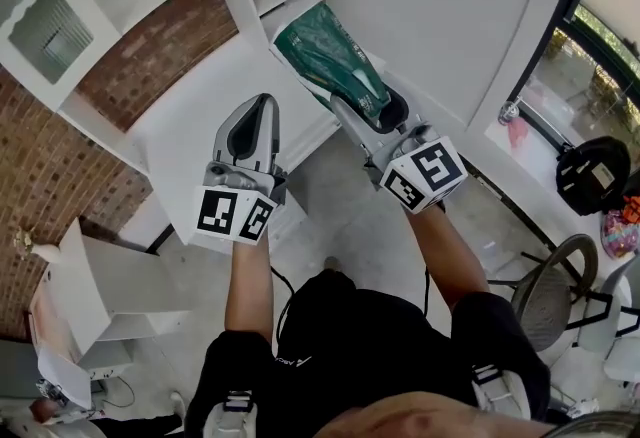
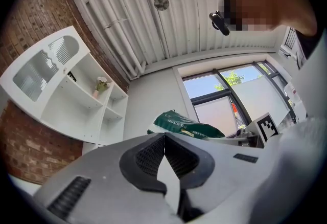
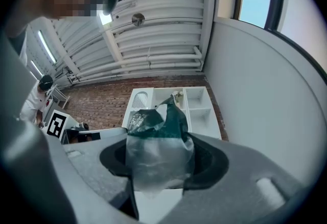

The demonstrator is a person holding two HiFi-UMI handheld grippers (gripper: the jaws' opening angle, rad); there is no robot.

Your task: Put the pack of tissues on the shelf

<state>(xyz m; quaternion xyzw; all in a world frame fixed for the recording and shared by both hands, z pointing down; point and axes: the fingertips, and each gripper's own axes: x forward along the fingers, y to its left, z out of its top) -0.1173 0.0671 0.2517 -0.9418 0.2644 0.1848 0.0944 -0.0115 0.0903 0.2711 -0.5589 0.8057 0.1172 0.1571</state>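
Between the jaws of the right gripper (image 1: 370,108), the pack of tissues (image 3: 156,138) is clamped by its clear wrapper end, its green body pointing toward the white shelf (image 3: 196,101). The left gripper (image 2: 164,140) hangs alongside, jaws together on nothing. From where I stand, it looks like a carry. That thin wrapper needs a firm grip, and the pack should go level into an open compartment before release.

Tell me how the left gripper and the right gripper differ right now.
The left gripper is shut tip to tip; the right gripper is held apart by its load. The left gripper is empty; the right gripper clamps the green pack of tissues. Both share the same grey build.
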